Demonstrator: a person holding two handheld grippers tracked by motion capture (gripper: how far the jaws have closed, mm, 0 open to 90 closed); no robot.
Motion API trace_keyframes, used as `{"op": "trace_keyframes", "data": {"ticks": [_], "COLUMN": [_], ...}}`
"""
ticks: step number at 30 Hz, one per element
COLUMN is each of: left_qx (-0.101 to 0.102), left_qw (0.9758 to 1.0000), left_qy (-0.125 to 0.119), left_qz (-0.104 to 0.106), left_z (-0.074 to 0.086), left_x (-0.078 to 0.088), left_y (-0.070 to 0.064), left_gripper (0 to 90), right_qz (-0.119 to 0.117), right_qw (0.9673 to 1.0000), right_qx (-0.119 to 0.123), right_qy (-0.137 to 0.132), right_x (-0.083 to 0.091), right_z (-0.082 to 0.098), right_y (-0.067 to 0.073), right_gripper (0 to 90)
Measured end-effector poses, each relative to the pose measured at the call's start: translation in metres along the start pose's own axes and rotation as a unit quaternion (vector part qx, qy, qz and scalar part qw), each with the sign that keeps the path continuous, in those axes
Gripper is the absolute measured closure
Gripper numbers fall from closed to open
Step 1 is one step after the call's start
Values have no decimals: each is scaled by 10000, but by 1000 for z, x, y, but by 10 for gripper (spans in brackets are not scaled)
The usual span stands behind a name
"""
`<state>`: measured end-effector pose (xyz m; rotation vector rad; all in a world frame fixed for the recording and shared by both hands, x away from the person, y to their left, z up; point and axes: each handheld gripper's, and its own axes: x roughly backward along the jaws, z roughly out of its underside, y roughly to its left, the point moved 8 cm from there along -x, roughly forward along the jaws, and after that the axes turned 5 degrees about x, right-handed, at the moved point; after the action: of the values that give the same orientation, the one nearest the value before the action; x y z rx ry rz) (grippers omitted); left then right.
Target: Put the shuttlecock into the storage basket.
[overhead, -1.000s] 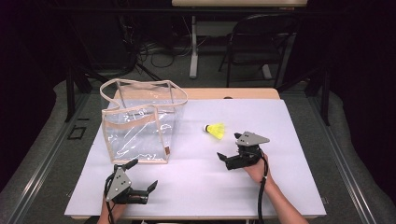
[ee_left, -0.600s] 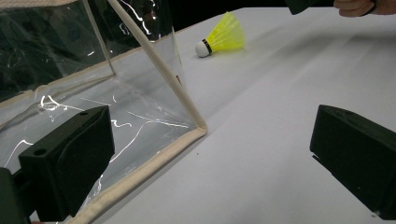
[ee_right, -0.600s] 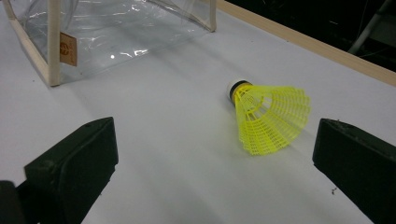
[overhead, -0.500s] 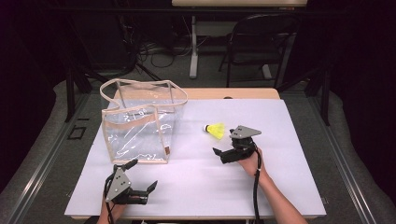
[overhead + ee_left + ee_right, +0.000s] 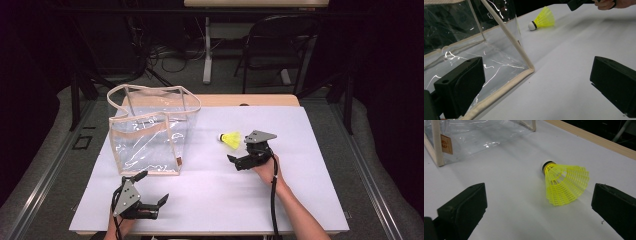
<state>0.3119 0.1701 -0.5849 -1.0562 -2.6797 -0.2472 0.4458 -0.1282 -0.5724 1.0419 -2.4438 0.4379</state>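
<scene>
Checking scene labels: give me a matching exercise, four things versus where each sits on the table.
1. shuttlecock
2. clear bag
3. left gripper
4. right gripper

A. open, near front edge, below the bag
B. upright at table's left
C. lying on its side mid-table
D. open, just short of the shuttlecock

Pairs: 1-C, 2-B, 3-A, 4-D

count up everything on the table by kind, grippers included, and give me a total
Shuttlecock, yellow: 1
Clear bag with beige trim: 1
Hand-held grippers: 2, the left gripper and the right gripper, both with fingers apart
Total: 4
</scene>
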Motion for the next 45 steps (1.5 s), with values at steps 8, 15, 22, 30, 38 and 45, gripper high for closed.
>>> {"op": "trace_keyframes", "data": {"ticks": [8, 15, 22, 30, 38, 45], "left_qx": [-21, 10, -28, -39, -27, -67], "left_qw": [10000, 10000, 10000, 10000, 10000, 9999], "left_qy": [35, -11, 36, 37, 53, 63], "left_qz": [40, 16, 53, 31, 57, 61], "left_z": [1, 0, 0, 0, 1, 1], "left_x": [-1, 0, -2, -2, -2, -2], "left_y": [-1, 0, -2, -1, -2, -2], "left_gripper": [0, 0, 0, 0, 0, 0], "right_qz": [13, 99, 242, 335, 387, 327], "right_qw": [9999, 9997, 9989, 9979, 9969, 9963], "right_qx": [-91, 6, 117, -9, -124, -257], "right_qy": [121, 231, 374, 546, 668, 749], "right_x": [-10, -16, -22, -30, -39, -44], "right_z": [-2, -2, 0, 0, 2, 7], "right_y": [-4, -4, -5, -10, -13, -13], "right_gripper": [33, 147, 255, 409, 572, 673]}}
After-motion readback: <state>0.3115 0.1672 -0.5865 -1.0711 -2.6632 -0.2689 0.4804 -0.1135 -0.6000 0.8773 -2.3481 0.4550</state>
